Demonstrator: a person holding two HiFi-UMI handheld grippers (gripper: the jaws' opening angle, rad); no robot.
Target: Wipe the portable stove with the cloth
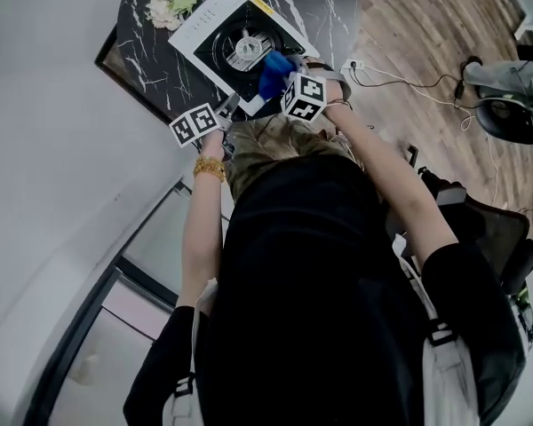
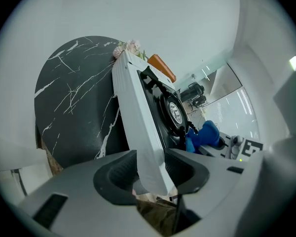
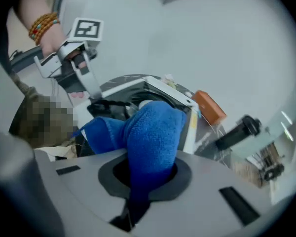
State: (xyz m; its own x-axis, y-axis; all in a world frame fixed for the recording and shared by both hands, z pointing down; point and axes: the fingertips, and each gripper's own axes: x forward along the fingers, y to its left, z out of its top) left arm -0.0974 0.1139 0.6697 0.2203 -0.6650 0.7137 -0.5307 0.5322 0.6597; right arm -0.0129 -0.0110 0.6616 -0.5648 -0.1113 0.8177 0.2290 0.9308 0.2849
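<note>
A white portable stove (image 1: 209, 34) with a black burner (image 1: 246, 50) stands on the round black marble table (image 1: 151, 69). My left gripper (image 1: 229, 106) straddles the stove's near corner. In the left gripper view that white edge (image 2: 138, 107) fills the gap of the left gripper (image 2: 150, 164) and meets both jaws. My right gripper (image 1: 280, 76) is shut on a blue cloth (image 1: 274, 71), which hangs over the stove's near side beside the burner. In the right gripper view the cloth (image 3: 153, 132) bulges out of the right gripper (image 3: 149, 174) and hides most of the burner.
A bunch of pale flowers (image 1: 171, 5) lies at the table's far left by the stove. An orange object (image 3: 209, 107) sits past the stove's far end. A cable and plug (image 1: 355, 65) lie on the wooden floor to the right, near a chair (image 1: 506, 114). A white wall runs along the left.
</note>
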